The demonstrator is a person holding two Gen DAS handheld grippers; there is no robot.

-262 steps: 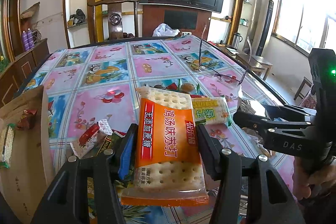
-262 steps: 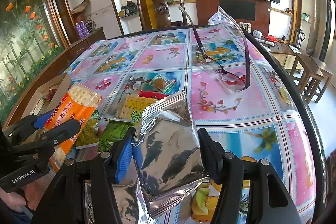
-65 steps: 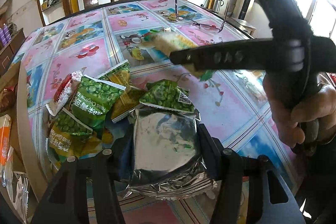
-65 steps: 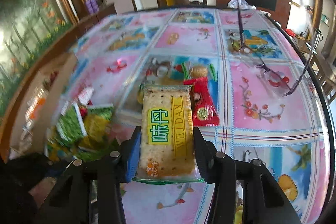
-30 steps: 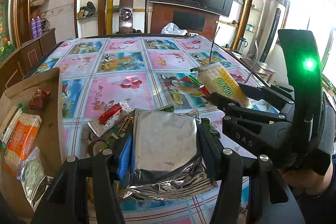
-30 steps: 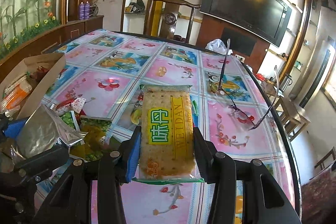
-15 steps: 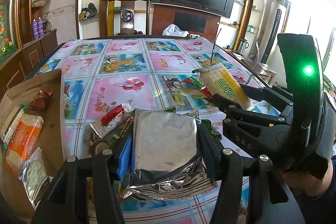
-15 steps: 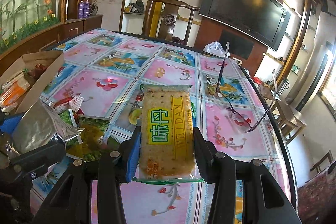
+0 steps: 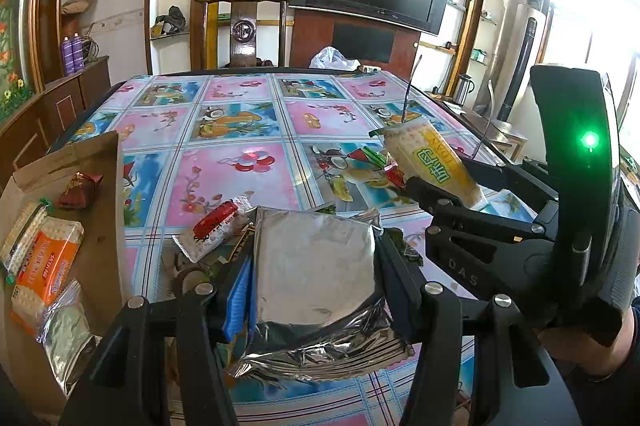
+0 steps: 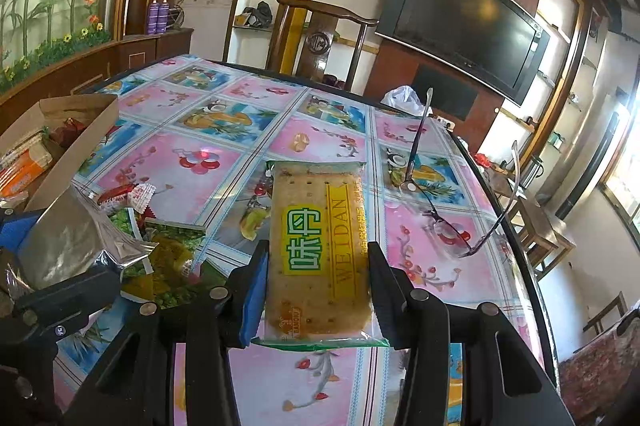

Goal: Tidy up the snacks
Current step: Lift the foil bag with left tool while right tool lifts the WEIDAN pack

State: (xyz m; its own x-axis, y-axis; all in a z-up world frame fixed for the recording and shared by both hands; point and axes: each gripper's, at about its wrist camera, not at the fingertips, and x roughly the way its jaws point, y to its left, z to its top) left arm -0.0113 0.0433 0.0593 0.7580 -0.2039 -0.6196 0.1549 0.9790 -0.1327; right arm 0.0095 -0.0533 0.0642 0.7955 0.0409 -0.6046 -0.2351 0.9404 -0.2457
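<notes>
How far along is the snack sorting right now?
Partly done. The cardboard box already holds an orange cracker pack, a red candy and a few more. In hand: the left gripper grips a silver foil packet, and the right gripper a Weidan cracker pack. The green pea packets wait on the table.

Cardboard box (image 9: 100, 210) sits left of the snack pile (image 9: 212, 230); eyeglasses (image 10: 452, 226) lie right on the table (image 9: 224, 182).

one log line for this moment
left claw: holds foil pack | right claw: holds cracker pack | box: snacks inside
</notes>
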